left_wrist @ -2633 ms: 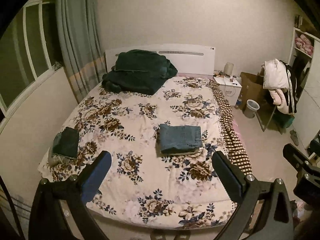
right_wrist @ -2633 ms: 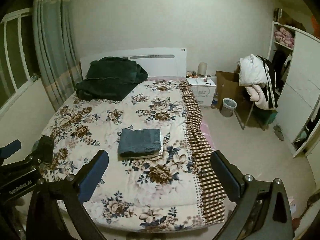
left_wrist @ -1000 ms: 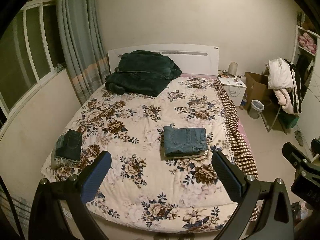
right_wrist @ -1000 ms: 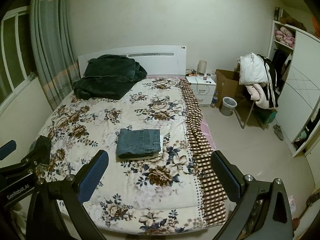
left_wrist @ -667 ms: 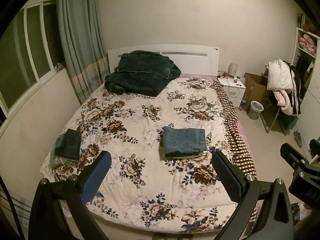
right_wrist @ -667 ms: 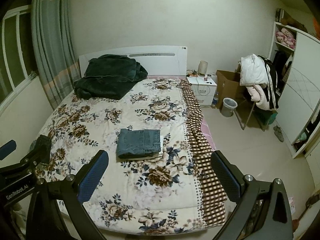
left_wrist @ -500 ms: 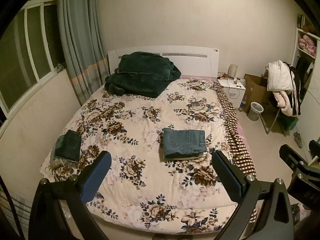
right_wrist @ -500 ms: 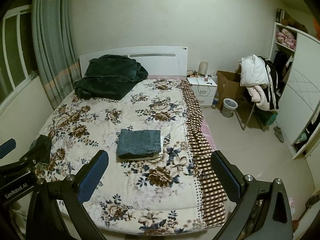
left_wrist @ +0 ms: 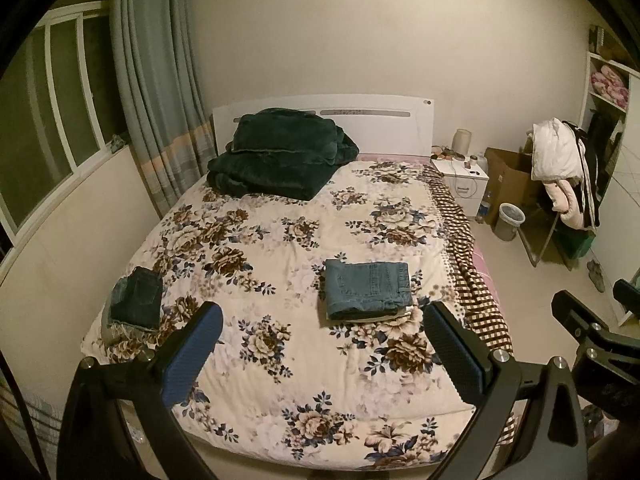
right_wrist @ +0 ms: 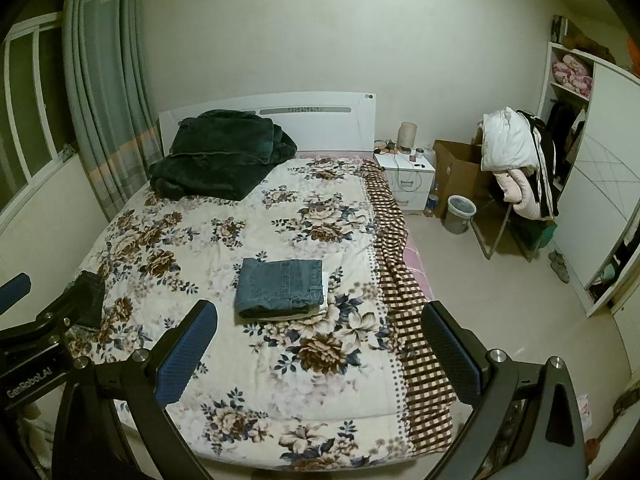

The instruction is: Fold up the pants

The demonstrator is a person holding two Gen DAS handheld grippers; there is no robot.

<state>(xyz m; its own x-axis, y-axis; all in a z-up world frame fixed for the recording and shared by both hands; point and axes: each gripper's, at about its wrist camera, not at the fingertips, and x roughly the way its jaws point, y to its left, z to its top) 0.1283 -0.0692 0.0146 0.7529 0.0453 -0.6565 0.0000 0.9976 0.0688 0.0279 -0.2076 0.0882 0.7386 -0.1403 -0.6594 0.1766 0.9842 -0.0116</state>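
Observation:
A pair of blue jeans lies folded in a neat rectangle on a folded white garment in the middle of the floral bedspread; it also shows in the right wrist view. A second, darker folded pair of pants sits at the bed's left edge. My left gripper is open and empty, held off the foot of the bed. My right gripper is open and empty too, beside it to the right.
A dark green blanket is piled at the headboard. A white nightstand, cardboard box, bin and a chair heaped with clothes stand right of the bed. A wardrobe is at far right; window and curtains at left.
Both grippers have drifted slightly back and shifted a little; the bed looks marginally farther away. The folded jeans have not moved. Both grippers stay open.

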